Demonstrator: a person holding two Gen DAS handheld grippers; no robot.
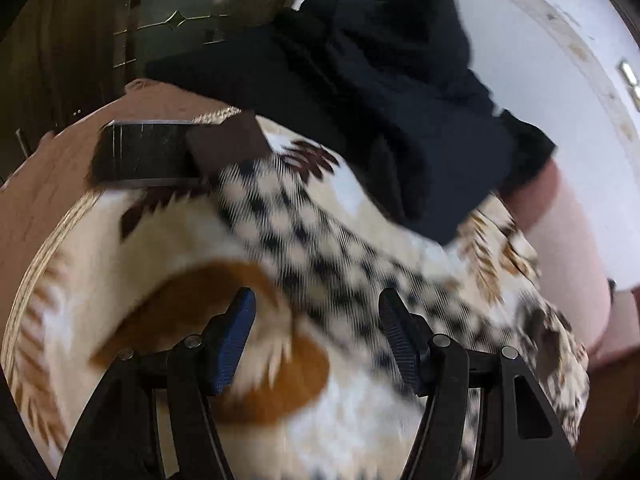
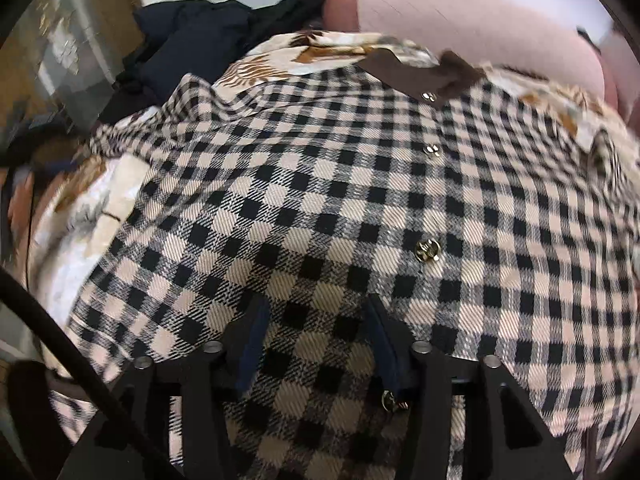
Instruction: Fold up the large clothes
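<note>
**Both tongs free above the checked shirt, between folds**

The left gripper [image 1: 316, 340] has its jaws spread with nothing between them, over a patterned bedspread [image 1: 360, 420]. The right gripper [image 2: 316, 344] is likewise spread, hovering close over the checked shirt [image 2: 320, 200], its pads not pressing on the cloth. The shirt lies buttoned-side up across the bedspread, its brown collar [image 2: 400, 70] at the far end, a sleeve [image 1: 320, 240] trailing out. A dark garment pile [image 1: 380, 100] waits beyond. I judge the next move needs each gripper to pinch an edge or the sleeve and bring it inward.
</note>
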